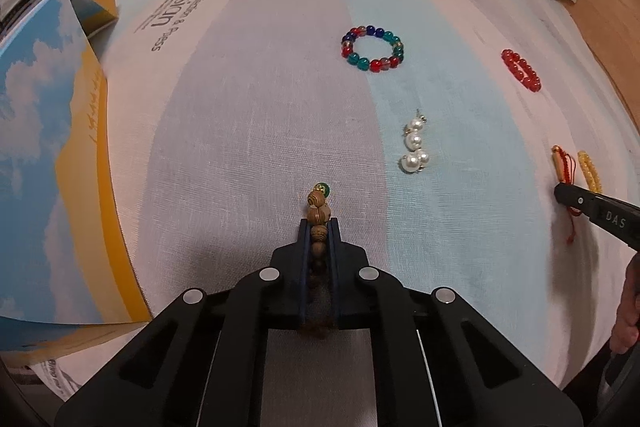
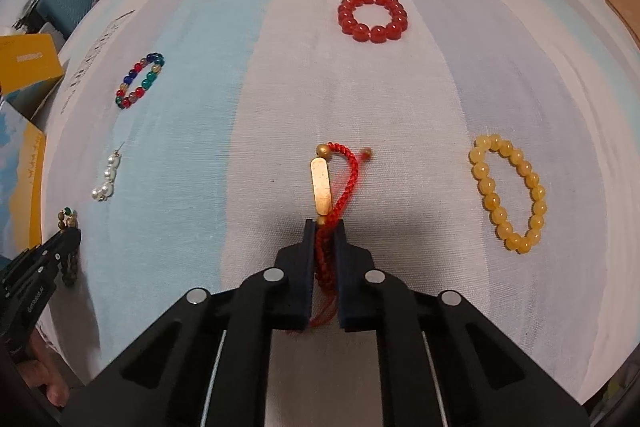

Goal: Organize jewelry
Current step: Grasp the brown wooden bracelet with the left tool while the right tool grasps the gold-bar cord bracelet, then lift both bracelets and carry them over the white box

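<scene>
1. Wooden bead bracelet (image 1: 319,215): squeezed flat on the striped cloth (image 1: 248,131), long axis running straight away from the left wrist camera; the green bead end points forward, clear of the fingertips.
2. Left gripper (image 1: 319,225): jaws pressed together on the wooden bead bracelet, beads caught between the pads.
3. Pearl piece (image 1: 414,147) and multicoloured bead bracelet (image 1: 373,47): on the cloth right of the left gripper, apart from each other.
4. Red cord bracelet (image 2: 334,183): flattened, long axis pointing away from the right wrist camera; its gold bar (image 2: 321,185) lies lengthwise, ahead of the fingertips.
5. Right gripper (image 2: 323,227): jaws pinching the red cord.
6. Red bead bracelet (image 2: 373,16) lies beyond it; yellow bead bracelet (image 2: 509,193) to its right, untouched.
</scene>
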Available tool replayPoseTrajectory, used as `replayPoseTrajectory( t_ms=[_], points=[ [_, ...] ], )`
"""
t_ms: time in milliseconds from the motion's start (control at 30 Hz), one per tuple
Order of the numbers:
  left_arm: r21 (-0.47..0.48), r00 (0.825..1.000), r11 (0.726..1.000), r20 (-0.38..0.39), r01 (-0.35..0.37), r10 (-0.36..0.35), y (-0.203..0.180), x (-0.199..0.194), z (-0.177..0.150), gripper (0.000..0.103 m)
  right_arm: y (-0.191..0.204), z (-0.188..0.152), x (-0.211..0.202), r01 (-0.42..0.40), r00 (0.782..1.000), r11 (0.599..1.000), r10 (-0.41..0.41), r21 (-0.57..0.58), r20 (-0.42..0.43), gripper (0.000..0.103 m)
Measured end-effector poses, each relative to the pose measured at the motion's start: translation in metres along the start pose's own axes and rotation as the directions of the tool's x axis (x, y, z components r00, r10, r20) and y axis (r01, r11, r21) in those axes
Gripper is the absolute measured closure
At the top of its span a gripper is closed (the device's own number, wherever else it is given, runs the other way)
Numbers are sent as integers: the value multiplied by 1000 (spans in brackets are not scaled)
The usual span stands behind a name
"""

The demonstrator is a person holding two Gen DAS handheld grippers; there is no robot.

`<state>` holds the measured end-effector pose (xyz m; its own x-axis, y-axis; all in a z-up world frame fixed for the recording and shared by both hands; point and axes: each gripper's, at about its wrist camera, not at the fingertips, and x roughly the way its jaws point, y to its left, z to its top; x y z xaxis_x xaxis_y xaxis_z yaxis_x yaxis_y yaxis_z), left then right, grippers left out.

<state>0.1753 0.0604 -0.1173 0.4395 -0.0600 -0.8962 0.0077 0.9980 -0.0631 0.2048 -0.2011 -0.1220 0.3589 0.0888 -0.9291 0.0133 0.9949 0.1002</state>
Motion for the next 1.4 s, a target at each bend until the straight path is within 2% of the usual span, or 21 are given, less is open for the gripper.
replayPoseTrajectory(
  t_ms=[367, 867, 1400],
  points=[
    [14, 1000, 1000, 16, 2, -2, -11, -18, 4, 96, -12, -13, -28, -19, 999, 1000, 19, -1, 38, 96],
    [10, 999, 1000, 35, 0, 0, -14, -39, 9, 96, -5, -9, -51, 0, 996, 1000, -1, 9, 86, 96],
    [9, 998, 1000, 59, -19, 19, -16, -76, 7, 96, 8, -11, -96, 18, 985, 1000, -20, 13, 169, 96]
  ],
)
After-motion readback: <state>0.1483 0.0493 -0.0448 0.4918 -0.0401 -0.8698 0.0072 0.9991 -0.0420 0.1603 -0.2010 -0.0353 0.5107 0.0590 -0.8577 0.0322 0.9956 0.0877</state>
